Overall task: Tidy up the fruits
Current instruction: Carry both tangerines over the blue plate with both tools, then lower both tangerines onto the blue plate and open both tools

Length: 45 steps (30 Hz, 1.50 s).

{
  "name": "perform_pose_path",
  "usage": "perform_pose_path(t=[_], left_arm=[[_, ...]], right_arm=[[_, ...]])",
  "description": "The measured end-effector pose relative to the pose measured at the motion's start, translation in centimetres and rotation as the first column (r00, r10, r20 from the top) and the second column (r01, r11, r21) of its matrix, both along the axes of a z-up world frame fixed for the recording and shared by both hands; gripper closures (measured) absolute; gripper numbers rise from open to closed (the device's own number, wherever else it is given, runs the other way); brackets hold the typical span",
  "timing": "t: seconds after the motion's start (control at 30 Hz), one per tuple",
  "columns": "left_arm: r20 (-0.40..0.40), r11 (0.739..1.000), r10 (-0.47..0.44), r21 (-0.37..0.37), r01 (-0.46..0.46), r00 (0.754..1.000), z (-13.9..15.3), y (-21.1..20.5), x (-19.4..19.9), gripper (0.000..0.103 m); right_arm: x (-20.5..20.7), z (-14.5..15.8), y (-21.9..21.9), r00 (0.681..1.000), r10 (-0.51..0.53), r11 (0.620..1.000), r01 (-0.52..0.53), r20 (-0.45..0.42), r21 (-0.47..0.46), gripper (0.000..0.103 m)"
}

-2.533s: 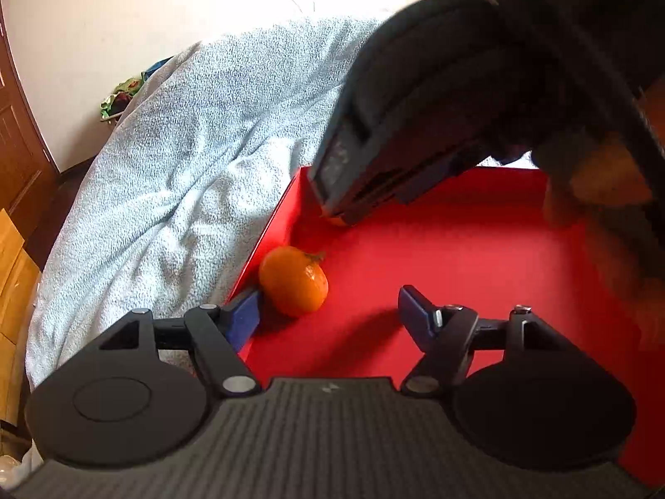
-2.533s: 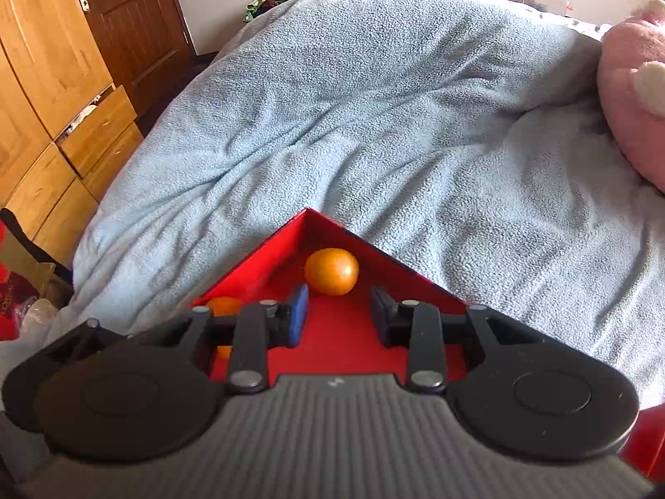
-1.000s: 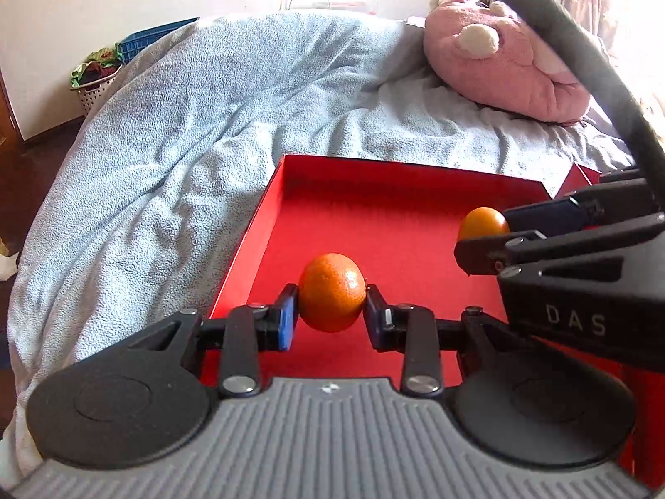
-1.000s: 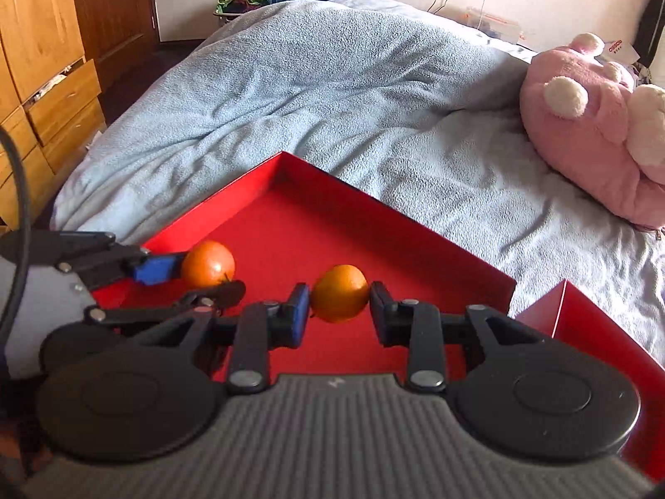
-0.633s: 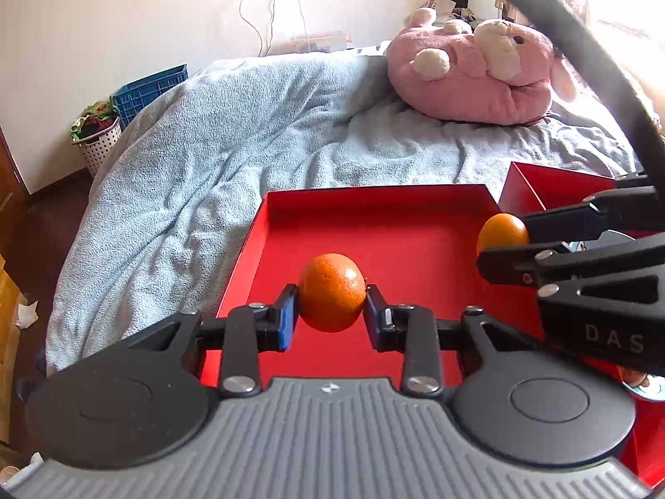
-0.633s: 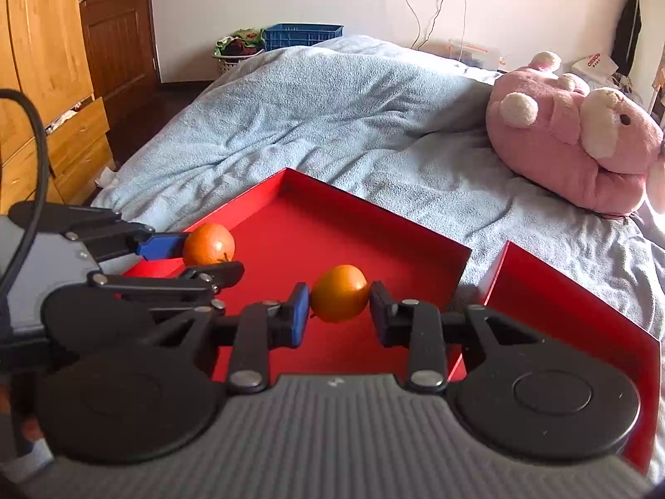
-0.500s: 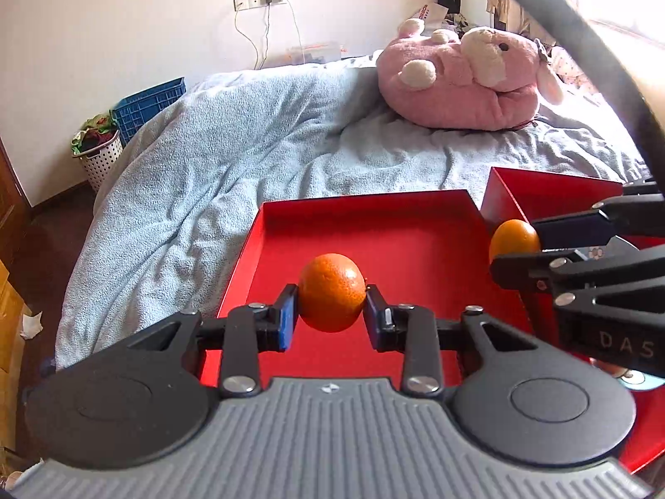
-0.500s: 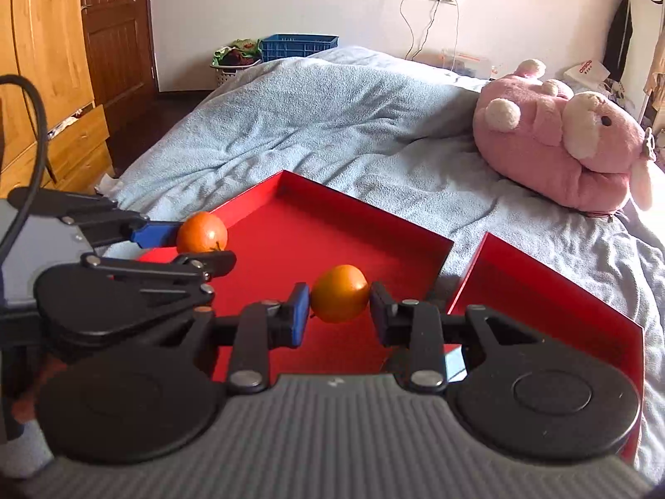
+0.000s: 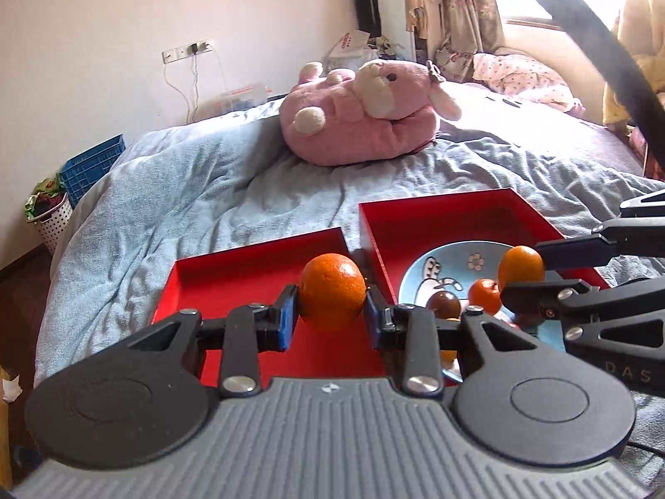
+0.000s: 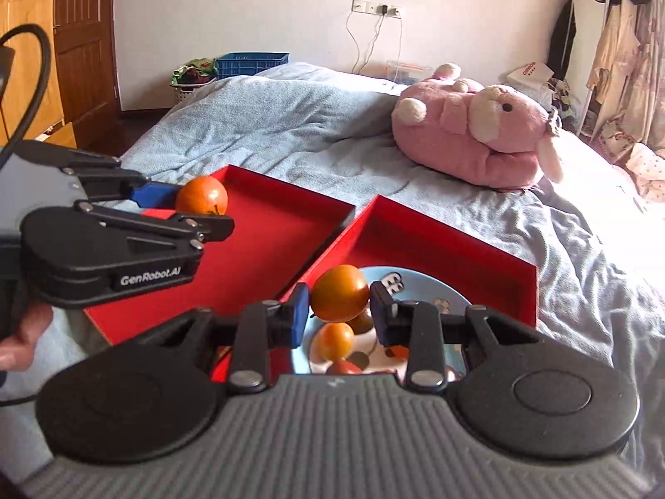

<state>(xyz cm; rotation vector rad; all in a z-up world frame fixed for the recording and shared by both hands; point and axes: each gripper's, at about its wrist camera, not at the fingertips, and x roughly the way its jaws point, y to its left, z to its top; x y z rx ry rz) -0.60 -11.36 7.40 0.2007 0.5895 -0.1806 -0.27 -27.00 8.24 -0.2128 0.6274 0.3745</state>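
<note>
Two red trays lie side by side on the bed, a left tray point(image 9: 249, 266) point(image 10: 270, 241) and a right tray point(image 9: 436, 224) point(image 10: 436, 249). The right one holds a blue plate point(image 9: 449, 262) point(image 10: 432, 291) with several small fruits point(image 9: 484, 295) point(image 10: 334, 341). My left gripper point(image 9: 331, 312) point(image 10: 199, 208) is shut on an orange point(image 9: 332, 291) point(image 10: 202, 196), above the left tray near its right wall. My right gripper point(image 10: 340, 312) point(image 9: 523, 270) is shut on a second orange point(image 10: 340, 293) point(image 9: 521, 268), held above the plate.
A pink plush toy point(image 9: 365, 112) point(image 10: 469, 137) lies beyond the trays on the light blue blanket point(image 9: 208, 191). A blue crate point(image 10: 251, 62) and a laundry basket stand by the far wall. Wooden wardrobe doors point(image 10: 25, 41) are at the left. A hand point(image 10: 16, 341) grips the left tool.
Both grippers closed on oranges in the left tray, lifted them and carried them rightwards. The right tray with its plate has come into view under the right gripper.
</note>
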Motion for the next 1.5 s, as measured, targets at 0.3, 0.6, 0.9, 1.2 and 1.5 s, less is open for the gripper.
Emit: perform_pose_path(t=[0.3, 0.6, 0.9, 1.2, 1.5], left_arm=[[-0.033, 0.995, -0.094, 0.023, 0.094, 0.995, -1.1, -3.9, 0.7, 0.064], [-0.081, 0.983, -0.171, 0.053, 0.175, 0.982, -3.4, -7.3, 4.0, 0.064], [-0.137, 0.963, -0.252, 0.060, 0.262, 0.958, -5.7, -10.9, 6.3, 0.064], [-0.209, 0.969, -0.234, 0.030, 0.245, 0.950, -7.2, -10.9, 7.8, 0.064], [-0.223, 0.976, -0.198, 0.042, 0.213, 0.954, -7.5, -10.0, 8.0, 0.063]], right_arm=[[-0.4, -2.9, -4.6, 0.991, -0.120, 0.993, 0.119, -0.062, -0.021, 0.068], [2.2, -5.6, -5.3, 0.984, -0.151, 0.988, 0.148, -0.097, -0.038, 0.068], [3.8, -7.4, -6.9, 0.975, -0.185, 0.982, 0.179, -0.123, -0.052, 0.068], [4.9, -7.3, -7.3, 0.981, -0.177, 0.983, 0.172, -0.075, -0.070, 0.068], [5.2, -7.3, -6.5, 0.986, -0.152, 0.987, 0.147, -0.072, -0.064, 0.068]])
